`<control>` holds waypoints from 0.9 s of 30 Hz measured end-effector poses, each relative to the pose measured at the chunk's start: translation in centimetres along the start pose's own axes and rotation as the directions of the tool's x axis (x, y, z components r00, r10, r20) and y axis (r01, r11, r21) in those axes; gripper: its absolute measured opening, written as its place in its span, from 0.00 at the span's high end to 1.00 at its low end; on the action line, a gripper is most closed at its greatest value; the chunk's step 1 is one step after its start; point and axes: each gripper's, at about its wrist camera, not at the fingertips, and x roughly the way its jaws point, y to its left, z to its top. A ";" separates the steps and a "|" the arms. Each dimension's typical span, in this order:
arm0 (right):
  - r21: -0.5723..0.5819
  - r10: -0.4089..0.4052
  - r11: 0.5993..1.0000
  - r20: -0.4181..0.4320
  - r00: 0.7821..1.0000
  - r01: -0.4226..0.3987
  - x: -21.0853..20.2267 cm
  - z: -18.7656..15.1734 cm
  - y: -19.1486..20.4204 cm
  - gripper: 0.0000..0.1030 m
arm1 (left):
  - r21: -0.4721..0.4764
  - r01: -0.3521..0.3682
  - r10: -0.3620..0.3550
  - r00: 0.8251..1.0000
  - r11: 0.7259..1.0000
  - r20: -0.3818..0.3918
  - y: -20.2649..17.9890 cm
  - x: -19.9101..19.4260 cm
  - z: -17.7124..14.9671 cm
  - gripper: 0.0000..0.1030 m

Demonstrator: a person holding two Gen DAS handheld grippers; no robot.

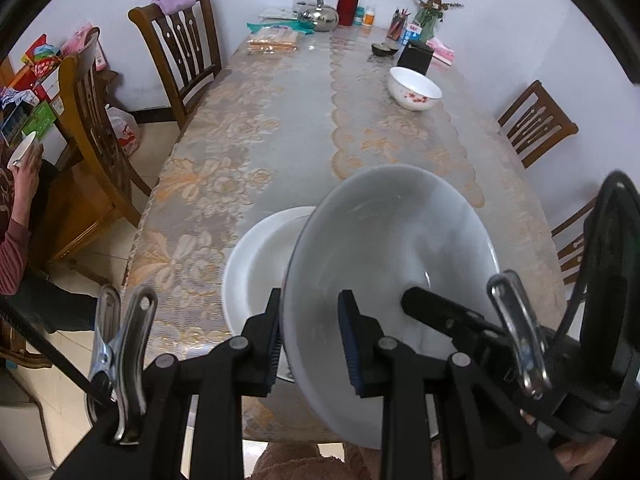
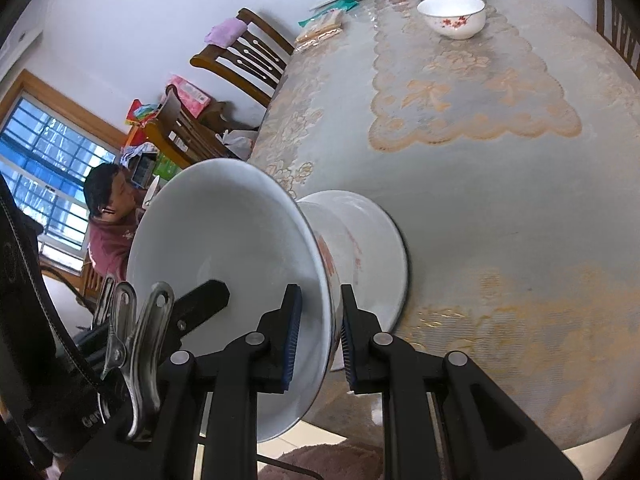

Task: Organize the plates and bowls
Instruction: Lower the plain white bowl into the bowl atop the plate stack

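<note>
Left gripper: jaws not quite shut, pinching the rim of the big white bowl. Right gripper: same pinch on the far rim of that bowl, one pad inside, one outside. Bowl tipped up on its side, low and near in both views. Just past it, at ten o'clock in the left view, a white plate flat on the table. Far off at one o'clock, a flowered bowl, well apart. Beyond it, at twelve, a shiny kettle.
</note>
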 end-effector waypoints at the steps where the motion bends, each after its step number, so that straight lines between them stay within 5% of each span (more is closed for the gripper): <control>1: 0.000 -0.005 1.000 -0.002 1.000 0.005 0.3 0.0 0.2 0.81 | -0.001 0.000 0.000 1.000 1.000 -0.005 0.4 0.2 0.0 0.74; 10: 0.010 -0.070 0.997 -0.025 0.997 0.070 2.7 -0.4 1.0 0.81 | -0.003 0.023 -0.023 0.999 1.000 -0.030 2.4 3.0 0.2 0.74; 27: -0.048 -0.191 0.979 0.096 0.977 0.196 3.1 -0.9 1.7 0.80 | -0.026 0.111 -0.111 0.994 0.994 -0.005 3.3 4.9 -0.4 0.74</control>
